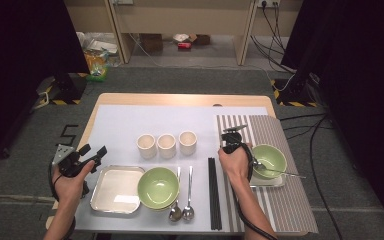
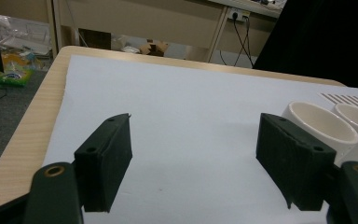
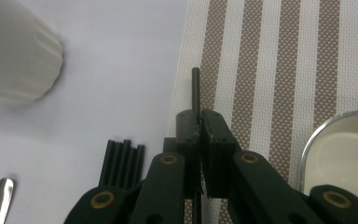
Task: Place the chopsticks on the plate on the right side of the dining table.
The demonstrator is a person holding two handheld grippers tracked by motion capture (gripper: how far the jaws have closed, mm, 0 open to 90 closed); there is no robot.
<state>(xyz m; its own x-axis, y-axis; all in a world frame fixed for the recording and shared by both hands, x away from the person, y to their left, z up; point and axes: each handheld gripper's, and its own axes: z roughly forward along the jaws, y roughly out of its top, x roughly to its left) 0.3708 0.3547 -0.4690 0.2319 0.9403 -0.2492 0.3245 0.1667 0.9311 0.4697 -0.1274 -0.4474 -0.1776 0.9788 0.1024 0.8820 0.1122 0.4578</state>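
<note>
My right gripper (image 3: 199, 116) is shut on a single thin black chopstick (image 3: 196, 88), whose tip pokes out past the jaws over the edge of the striped placemat (image 3: 279, 70). Just left of the jaws the other black chopsticks (image 3: 121, 161) lie in a bundle. From the high view the right gripper (image 1: 231, 142) hovers above the top end of that bundle (image 1: 213, 192). My left gripper (image 2: 193, 135) is open over the white mat with nothing between its jaws; it hangs at the table's left edge (image 1: 92, 152).
Three cream cups (image 1: 166, 145) stand in a row mid-table. A metal tray (image 1: 116, 189), a green bowl (image 1: 158, 187) and two spoons (image 1: 181, 212) lie at the front. On the placemat (image 1: 280, 210) a second green bowl (image 1: 269, 160) holds a spoon (image 1: 282, 173).
</note>
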